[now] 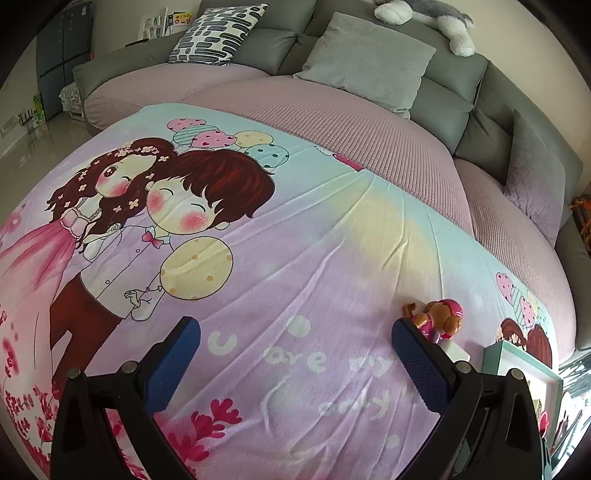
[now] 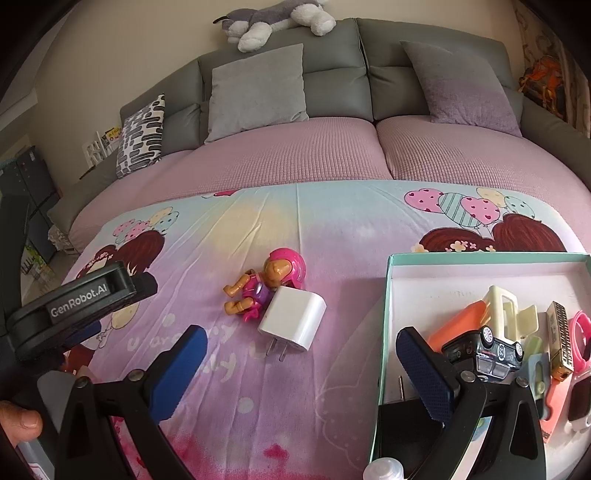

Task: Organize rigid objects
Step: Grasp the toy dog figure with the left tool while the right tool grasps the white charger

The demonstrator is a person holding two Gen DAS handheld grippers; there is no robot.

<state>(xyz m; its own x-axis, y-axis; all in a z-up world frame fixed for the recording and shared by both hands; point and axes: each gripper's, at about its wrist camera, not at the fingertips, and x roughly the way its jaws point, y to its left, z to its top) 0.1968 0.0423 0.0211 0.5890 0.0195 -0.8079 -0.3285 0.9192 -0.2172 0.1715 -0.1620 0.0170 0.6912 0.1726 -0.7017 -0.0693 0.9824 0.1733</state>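
Note:
A pink-helmeted toy pup figure lies on the cartoon blanket, touching a white plug charger in front of it. Both lie left of a teal-rimmed box that holds a black toy car, an orange piece, a harmonica and several other small items. My right gripper is open and empty, just in front of the charger. My left gripper is open and empty over bare blanket; the figure and box corner sit at its right.
The blanket covers a pink-padded grey sofa with grey cushions, a patterned pillow and a plush husky on the backrest. The left gripper's body shows at the left of the right wrist view. A white bottle cap is at the bottom edge.

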